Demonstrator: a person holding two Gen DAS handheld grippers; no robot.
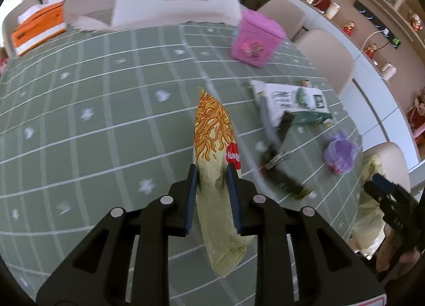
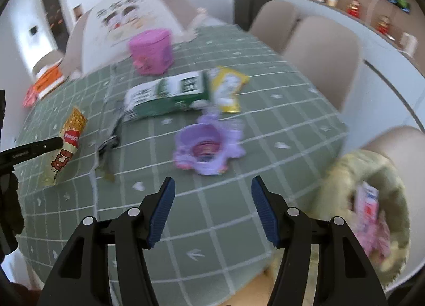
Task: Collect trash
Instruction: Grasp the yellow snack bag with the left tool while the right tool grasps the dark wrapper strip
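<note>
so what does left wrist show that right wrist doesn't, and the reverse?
Only left wrist: the left tool seen head-on, shut on the noodle snack packet, which is lifted off the green tablecloth.

Only right wrist: the open, empty right tool, the yellow wrapper, and pink-and-white packaging inside the pale green trash bag beside the table.

Both: the snack packet, green-and-white carton, crumpled purple wrapper, pink container, orange tissue box.

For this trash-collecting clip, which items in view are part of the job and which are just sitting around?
Job items: noodle snack bag clamped in the left gripper; green-white carton; yellow wrapper; purple wrapper; trash bag beside the table; open right gripper.

Bystanders: pink box; orange tissue box; chairs; shelf ornaments.
</note>
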